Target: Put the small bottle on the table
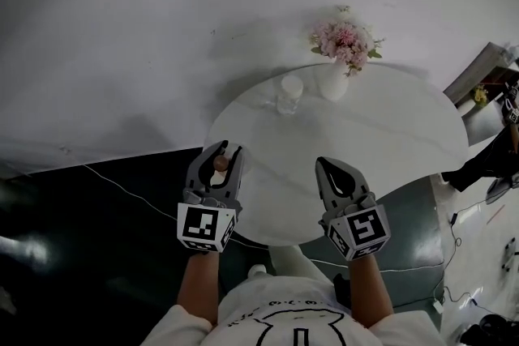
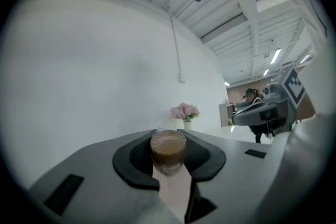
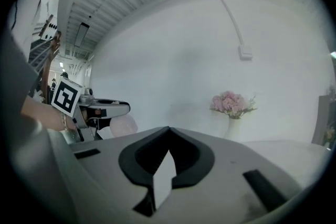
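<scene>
The small bottle, clear with a brown cork cap, sits between the jaws of my left gripper over the left edge of the round white table. In the left gripper view the pads close on the bottle from both sides, and the left gripper points toward the flowers. My right gripper hovers over the table's near edge, shut and empty. In the right gripper view the tips of the right gripper meet, and the left gripper shows at the left.
A white vase of pink flowers and a glass jar with a white lid stand at the table's far side. A thin cable runs over the dark floor on the left. A person and a shelf are at the right edge.
</scene>
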